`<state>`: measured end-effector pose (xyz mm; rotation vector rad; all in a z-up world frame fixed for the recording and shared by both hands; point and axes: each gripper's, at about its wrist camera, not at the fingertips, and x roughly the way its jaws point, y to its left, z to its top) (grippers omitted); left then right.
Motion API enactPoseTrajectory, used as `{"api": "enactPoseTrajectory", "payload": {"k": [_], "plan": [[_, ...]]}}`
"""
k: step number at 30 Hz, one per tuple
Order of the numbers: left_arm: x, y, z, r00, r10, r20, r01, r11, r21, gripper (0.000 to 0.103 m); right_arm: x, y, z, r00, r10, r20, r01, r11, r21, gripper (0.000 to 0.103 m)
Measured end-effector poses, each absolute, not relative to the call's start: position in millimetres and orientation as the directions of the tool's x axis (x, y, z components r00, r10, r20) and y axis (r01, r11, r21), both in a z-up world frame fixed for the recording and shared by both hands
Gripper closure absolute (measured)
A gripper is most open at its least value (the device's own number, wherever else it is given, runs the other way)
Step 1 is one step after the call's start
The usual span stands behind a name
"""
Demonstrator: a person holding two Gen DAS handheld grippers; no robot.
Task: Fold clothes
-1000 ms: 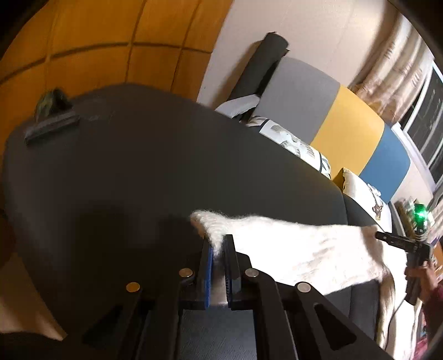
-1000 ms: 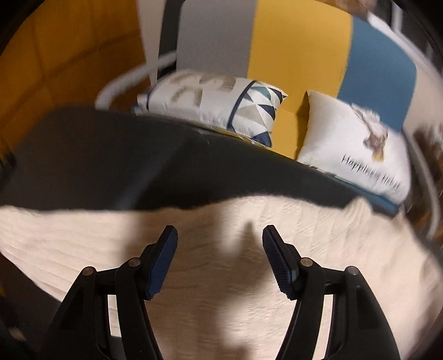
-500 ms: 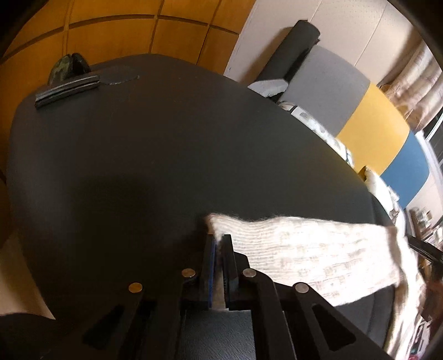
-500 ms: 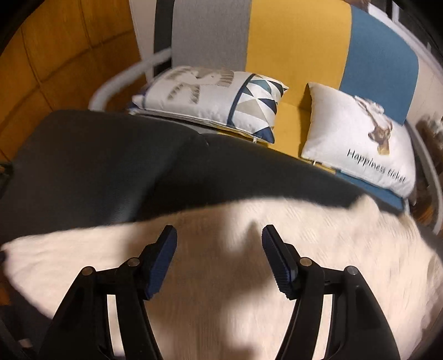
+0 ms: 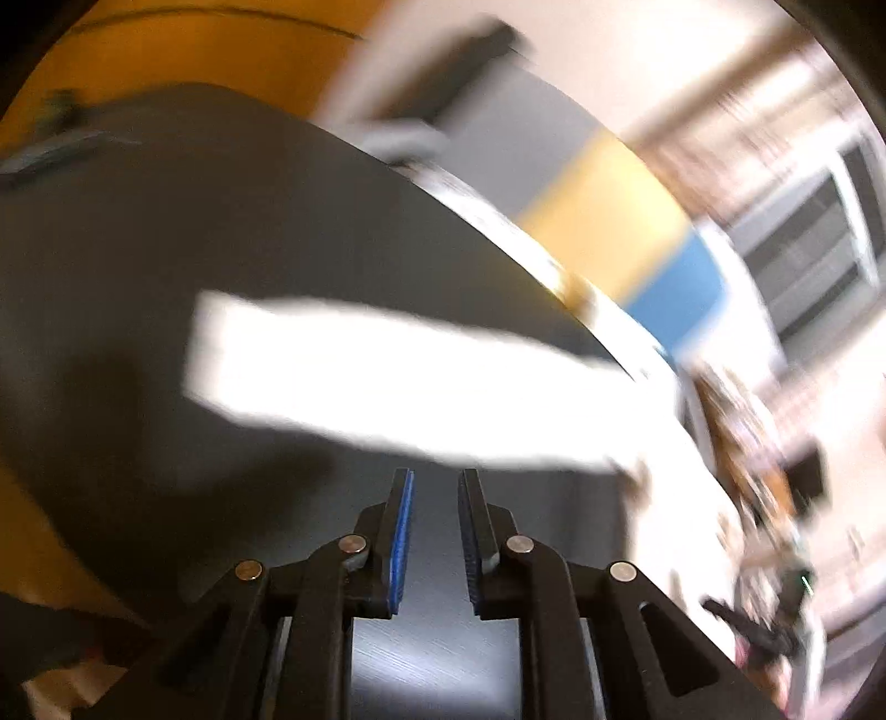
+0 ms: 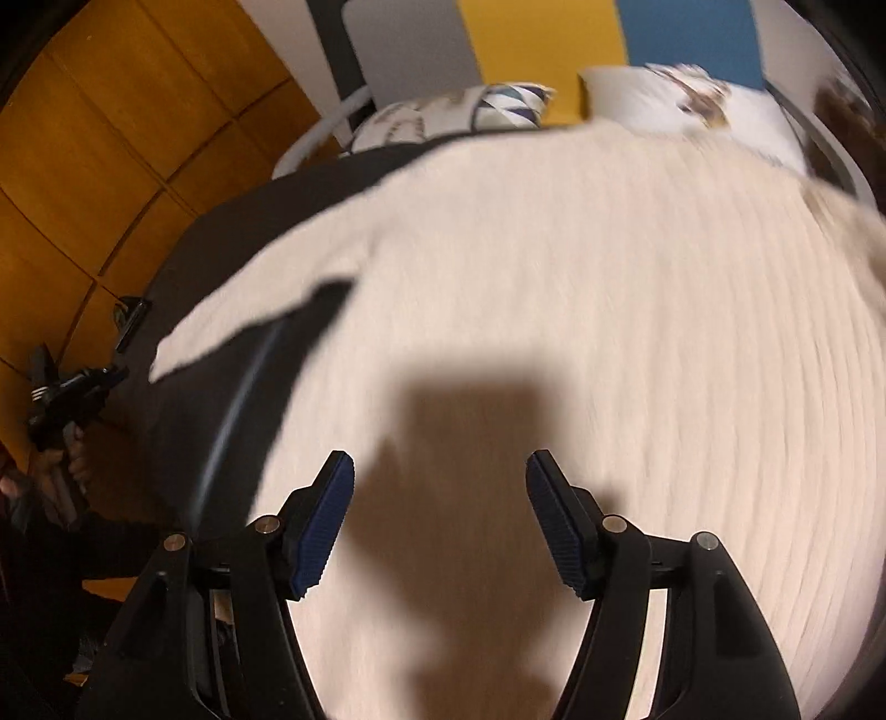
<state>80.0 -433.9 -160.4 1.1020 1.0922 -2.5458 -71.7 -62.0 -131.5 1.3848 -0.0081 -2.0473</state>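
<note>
A cream knit sweater (image 6: 581,310) lies spread on the dark round table (image 6: 183,266). My right gripper (image 6: 441,459) hovers open just above the sweater's body, casting a shadow on it, with nothing between its fingers. One sleeve (image 6: 249,310) stretches left across the table. In the blurred left wrist view that sleeve (image 5: 387,376) lies flat on the table (image 5: 221,221), a short way ahead of my left gripper (image 5: 434,476). The left gripper is open by a narrow gap and holds nothing. The right wrist view also catches the left gripper (image 6: 66,399) at the far left, held in a hand.
Beyond the table stands a sofa (image 6: 531,33) with grey, yellow and blue panels and two printed pillows (image 6: 681,105). An orange wood-panelled wall (image 6: 111,138) runs along the left. A small dark object (image 6: 130,318) sits at the table's far left edge.
My left gripper has let go of the sleeve cuff and drawn back; the sleeve now lies flat on the table. The right gripper has swung over the sweater's body, still open.
</note>
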Motion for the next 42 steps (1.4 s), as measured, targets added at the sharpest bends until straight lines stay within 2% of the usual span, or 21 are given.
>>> {"api": "enactPoseTrajectory", "payload": {"k": [2,3,9,17,23,26,31,35,42], "plan": [[60,-383,-165,-0.689,0.276,-0.669,0.285,-0.746,-0.602,0.088,-55,-44,-131,-0.250,-0.521,-0.816,0.479,-0.799,0.364,0.035],[49,-359,-167,-0.669,0.307,-0.676,0.249,-0.765,-0.594,0.088,-51,-38,-131,-0.257,-0.521,-0.814,0.468,-0.804,0.367,0.035],[11,-260,-180,-0.540,0.392,-0.744,0.133,-0.833,-0.536,0.087,-40,-13,-135,-0.283,-0.481,-0.830,0.447,-0.831,0.330,0.035],[-10,-257,-204,-0.469,0.446,-0.762,0.185,-0.795,-0.578,0.085,-28,17,-142,-0.313,-0.412,-0.856,0.428,-0.865,0.260,0.035],[-14,-238,-213,-0.442,0.502,-0.743,0.172,-0.766,-0.619,0.084,-29,29,-161,-0.294,-0.388,-0.873,0.374,-0.888,0.269,0.035],[-14,-230,-207,-0.461,0.450,-0.765,0.152,-0.809,-0.567,0.098,-30,26,-167,-0.278,-0.390,-0.878,0.368,-0.887,0.278,0.035],[-4,-263,-172,-0.568,0.371,-0.735,0.169,-0.821,-0.545,0.099,-22,31,-166,-0.245,-0.484,-0.840,0.355,-0.851,0.387,0.033],[5,-276,-172,-0.550,0.367,-0.750,0.186,-0.821,-0.539,0.098,-13,39,-164,-0.217,-0.572,-0.791,0.339,-0.804,0.488,0.033],[11,-271,-198,-0.499,0.396,-0.771,0.236,-0.794,-0.561,0.097,4,140,-163,-0.417,-0.576,-0.703,0.109,-0.800,0.591,0.033]]}}
